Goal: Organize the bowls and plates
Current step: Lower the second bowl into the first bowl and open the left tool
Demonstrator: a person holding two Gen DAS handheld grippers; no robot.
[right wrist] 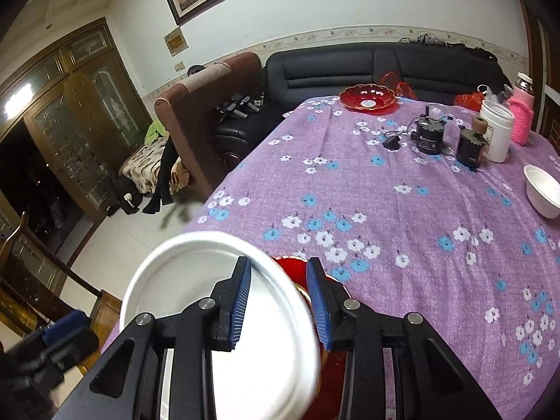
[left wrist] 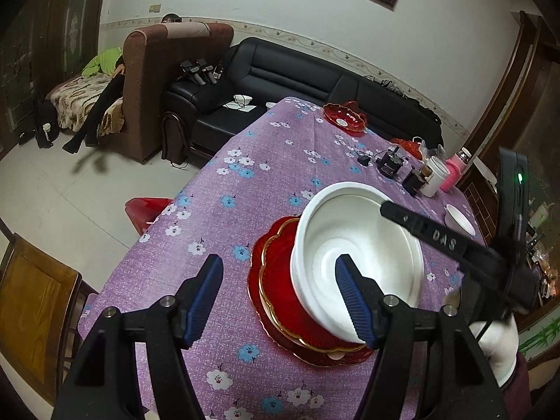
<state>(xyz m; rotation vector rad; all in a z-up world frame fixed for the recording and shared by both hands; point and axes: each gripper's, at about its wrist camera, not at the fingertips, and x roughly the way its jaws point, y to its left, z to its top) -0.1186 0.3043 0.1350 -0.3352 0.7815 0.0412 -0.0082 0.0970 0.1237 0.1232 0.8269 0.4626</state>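
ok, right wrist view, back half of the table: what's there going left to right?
red dish → small black adapter → black motor → second dark motor with a roller on top → white jar → pink bottle → small white bowl, nearer the camera at the right edge.

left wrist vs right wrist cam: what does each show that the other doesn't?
Left wrist only: the red plates stacked under the big white bowl, a red stool, and the right gripper reaching over the bowl.

Right wrist only: the glass-door wooden cabinet.

Both: purple floral tablecloth, far red dish, small white bowl, black sofa.
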